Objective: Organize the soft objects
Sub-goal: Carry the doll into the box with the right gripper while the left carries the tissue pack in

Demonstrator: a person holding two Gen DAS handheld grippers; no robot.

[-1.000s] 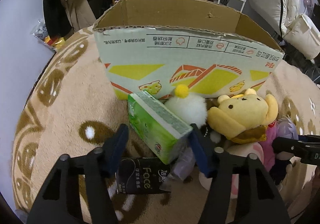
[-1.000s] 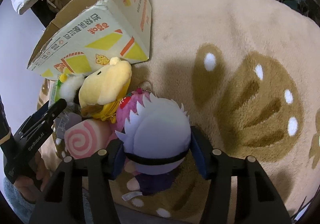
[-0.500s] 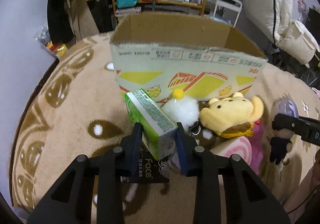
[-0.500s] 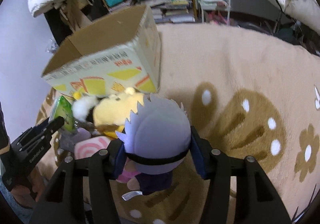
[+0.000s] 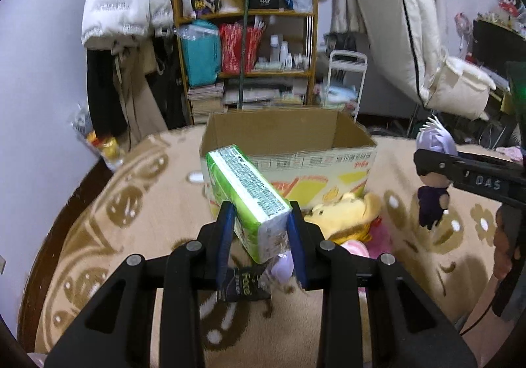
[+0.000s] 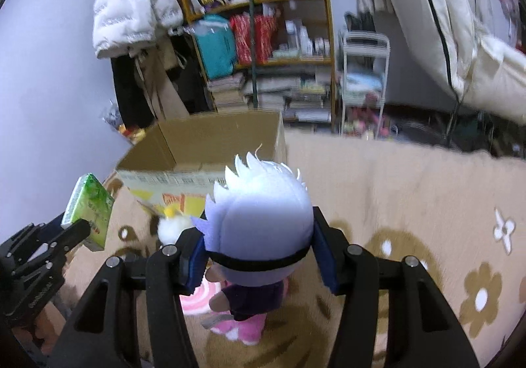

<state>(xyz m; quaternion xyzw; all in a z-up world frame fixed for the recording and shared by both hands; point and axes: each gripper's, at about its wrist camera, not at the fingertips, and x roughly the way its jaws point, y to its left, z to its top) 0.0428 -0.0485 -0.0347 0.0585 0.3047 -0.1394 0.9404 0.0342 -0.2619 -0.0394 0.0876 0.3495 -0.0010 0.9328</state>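
The left gripper (image 5: 261, 238) is clamped on a green tissue pack (image 5: 246, 194), its blue pads pressing the pack's near end from both sides. The pack juts forward and up out of the jaws, tilted, its far end overlapping the front wall of the open cardboard box (image 5: 289, 138) in the left wrist view. It hangs clear of the rug (image 5: 131, 236).

The right gripper (image 6: 259, 256) is closed on a white-haired doll (image 6: 259, 220), the pads squeezing the sides of its head just at the black band. The doll's dark body dangles below the jaws, off the rug. From the left wrist view the doll hangs to the right of the box, well apart from the tissue pack.

Under the left gripper a black packet (image 5: 241, 282) lies on the rug. Just right of it sit a yellow plush (image 5: 342, 217) and pink soft toys (image 5: 378, 236), close against the box front. In the right wrist view a white pompom toy (image 6: 172, 226) and a pink swirl cushion (image 6: 194, 299) lie on the rug below the doll.

The box stands upright on the rug ahead of both grippers, its top open. Behind it are a shelf (image 5: 250, 39) and hanging coats (image 5: 121, 0).
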